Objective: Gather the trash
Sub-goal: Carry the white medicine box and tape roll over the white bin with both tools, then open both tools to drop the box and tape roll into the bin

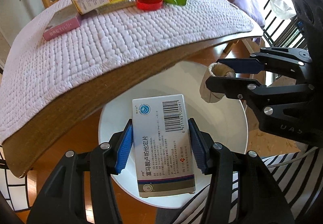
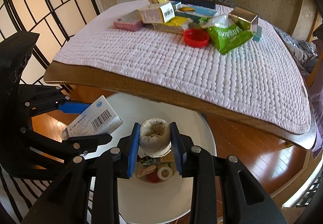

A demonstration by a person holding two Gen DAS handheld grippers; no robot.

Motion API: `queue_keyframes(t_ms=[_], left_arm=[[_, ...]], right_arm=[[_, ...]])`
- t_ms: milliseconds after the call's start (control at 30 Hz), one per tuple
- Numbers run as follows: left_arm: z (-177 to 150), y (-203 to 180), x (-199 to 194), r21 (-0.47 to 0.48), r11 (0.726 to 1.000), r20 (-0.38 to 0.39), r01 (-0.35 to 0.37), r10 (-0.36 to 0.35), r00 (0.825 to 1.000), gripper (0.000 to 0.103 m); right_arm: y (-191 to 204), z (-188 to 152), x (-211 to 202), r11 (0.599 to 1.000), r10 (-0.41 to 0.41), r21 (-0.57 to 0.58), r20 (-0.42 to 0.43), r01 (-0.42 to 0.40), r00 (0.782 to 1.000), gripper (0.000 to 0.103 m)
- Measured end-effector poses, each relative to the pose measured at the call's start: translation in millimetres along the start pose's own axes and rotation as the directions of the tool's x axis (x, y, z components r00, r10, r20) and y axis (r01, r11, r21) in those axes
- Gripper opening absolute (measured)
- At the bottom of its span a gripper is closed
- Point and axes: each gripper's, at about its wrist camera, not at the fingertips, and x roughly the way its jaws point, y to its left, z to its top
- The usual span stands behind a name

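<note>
My left gripper [image 1: 160, 129] is shut on a white medicine box [image 1: 161, 143] with a barcode, held over the white round bin [image 1: 238, 110] beside the table. In the right wrist view the same box [image 2: 94, 120] sits between the left gripper's blue pads [image 2: 70, 107]. My right gripper [image 2: 155, 135] is shut on a crumpled beige paper cup [image 2: 154, 136], also above the bin [image 2: 203, 129]; the left wrist view shows that cup [image 1: 214, 84] pinched at the right. Some trash lies at the bin's bottom [image 2: 155, 169].
A wooden table with a pink quilted mat [image 1: 113, 42] holds more trash at its far side: a pink box [image 1: 60, 28], cartons [image 2: 157, 13], a red lid [image 2: 195, 38], a green wrapper [image 2: 228, 36]. A striped rug [image 1: 288, 171] lies below.
</note>
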Motion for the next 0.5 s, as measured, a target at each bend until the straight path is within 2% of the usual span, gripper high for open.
queue_keyframes(t_ms=[500], left_arm=[[-14.0,3.2,29.9,-0.006,1.0,-0.069,-0.024,0.023,0.997,0.054]], right_arm=[[-2.7,-12.2,28.7,1.0,-0.004,-0.001,-0.072,0.004,0.997,0.03]])
